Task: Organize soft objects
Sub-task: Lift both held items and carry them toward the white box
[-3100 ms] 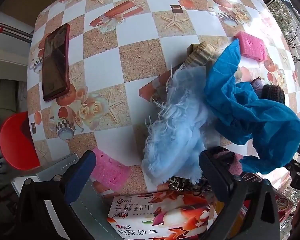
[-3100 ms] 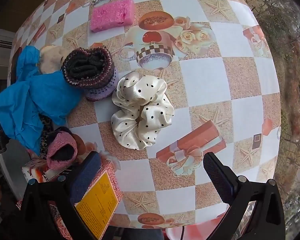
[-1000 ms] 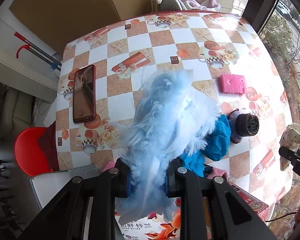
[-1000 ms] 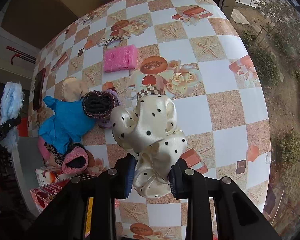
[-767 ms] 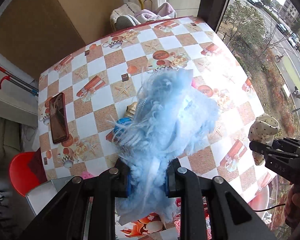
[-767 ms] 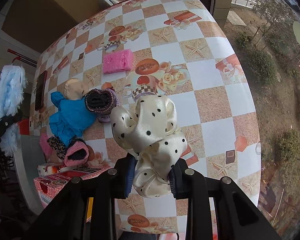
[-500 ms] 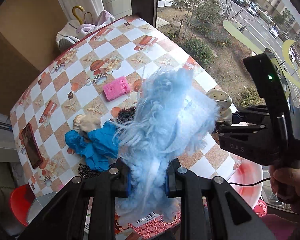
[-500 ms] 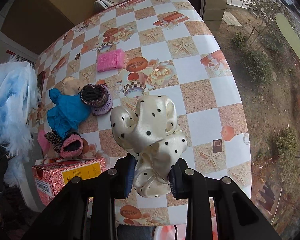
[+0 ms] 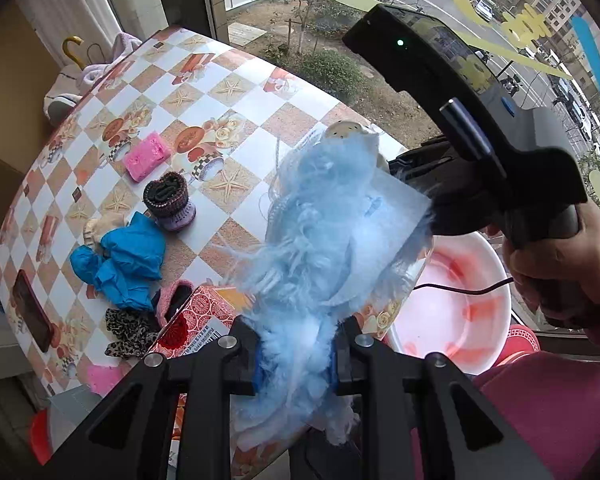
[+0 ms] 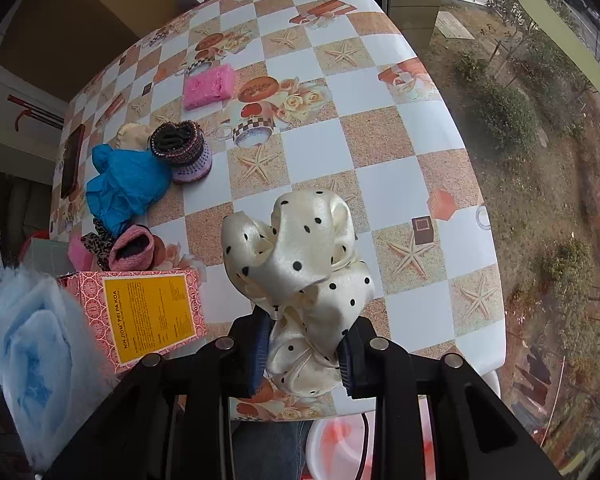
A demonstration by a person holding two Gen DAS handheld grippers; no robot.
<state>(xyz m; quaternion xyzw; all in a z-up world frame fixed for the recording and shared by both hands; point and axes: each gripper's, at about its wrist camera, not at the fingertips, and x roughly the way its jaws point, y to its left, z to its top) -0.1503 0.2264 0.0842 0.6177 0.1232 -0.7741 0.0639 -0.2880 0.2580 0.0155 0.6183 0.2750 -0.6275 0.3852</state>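
- The left gripper (image 9: pixel 296 356) is squeezed tight on a fluffy light-blue feather scrunchie (image 9: pixel 332 240); the scrunchie is up in the air, over the near edge of the table (image 9: pixel 236 92), close above a white and pink basin (image 9: pixel 460 312) that sits lower than the table.
- The right gripper (image 10: pixel 304 356) is pinched on a cream satin scrunchie with black dots (image 10: pixel 300 264); it hangs above the near edge of the table too; the basin rim shows just under it.
- The two grippers are very near each other; they could bump, and a bump might knock a scrunchie loose.
- The blue fluff is light and hangs far out past the jaws; it could catch on the right gripper, or float off to the side when let go and miss the basin.
- The satin one looks slippery; it could slide out too soon and fall on the floor.
- A black cable (image 9: pixel 460 289) lies across the basin; a dropped scrunchie could snag on it.
- More soft things wait on the table: a blue cloth (image 10: pixel 124 184), a knitted roll (image 10: pixel 180 144), a pink sponge (image 10: pixel 208 86), a pink knitted cuff (image 10: pixel 132 246) and a leopard scrunchie (image 9: pixel 128 332); a red box (image 10: pixel 148 312) sits near the edge and a low swing could push it off.
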